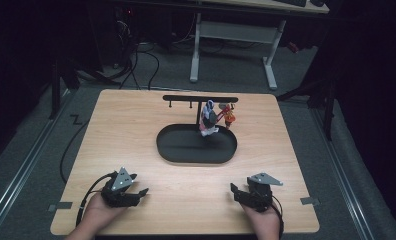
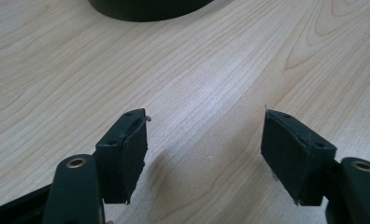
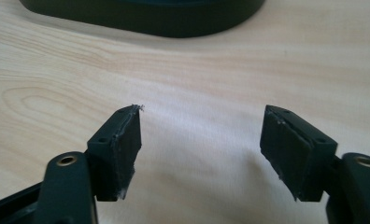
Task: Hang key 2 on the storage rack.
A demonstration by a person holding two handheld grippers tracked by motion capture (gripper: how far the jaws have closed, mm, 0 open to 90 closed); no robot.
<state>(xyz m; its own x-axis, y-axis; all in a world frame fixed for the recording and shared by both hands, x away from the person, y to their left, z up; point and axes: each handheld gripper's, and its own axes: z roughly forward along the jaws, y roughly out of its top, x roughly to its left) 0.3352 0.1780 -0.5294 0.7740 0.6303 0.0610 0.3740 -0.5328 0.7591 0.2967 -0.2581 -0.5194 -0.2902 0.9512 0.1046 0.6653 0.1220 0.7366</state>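
A black oval tray (image 1: pixel 196 159) lies at the middle of the wooden table (image 1: pixel 126 125). A black T-shaped stand (image 1: pixel 201 98) with small hooks rises from its far side. Two charms hang at the bar's right part: a white, black and pink one (image 1: pixel 208 120) and an orange-red one (image 1: pixel 228 116). My left gripper (image 1: pixel 138 195) rests near the front edge at the left, open, nothing between its pads (image 2: pixel 127 154). My right gripper (image 1: pixel 234 192) sits at the front right, low over the table, open and empty (image 3: pixel 202 130). Both gripper views look toward the tray's near wall (image 2: pixel 145 9) (image 3: pixel 141 21).
Bare wood lies between the two grippers and the tray. Beyond the table's far edge stands a white-legged desk (image 1: pixel 231 35), with cables (image 1: pixel 136 65) on the grey floor. Tape marks sit at the table's front corners (image 1: pixel 310 201).
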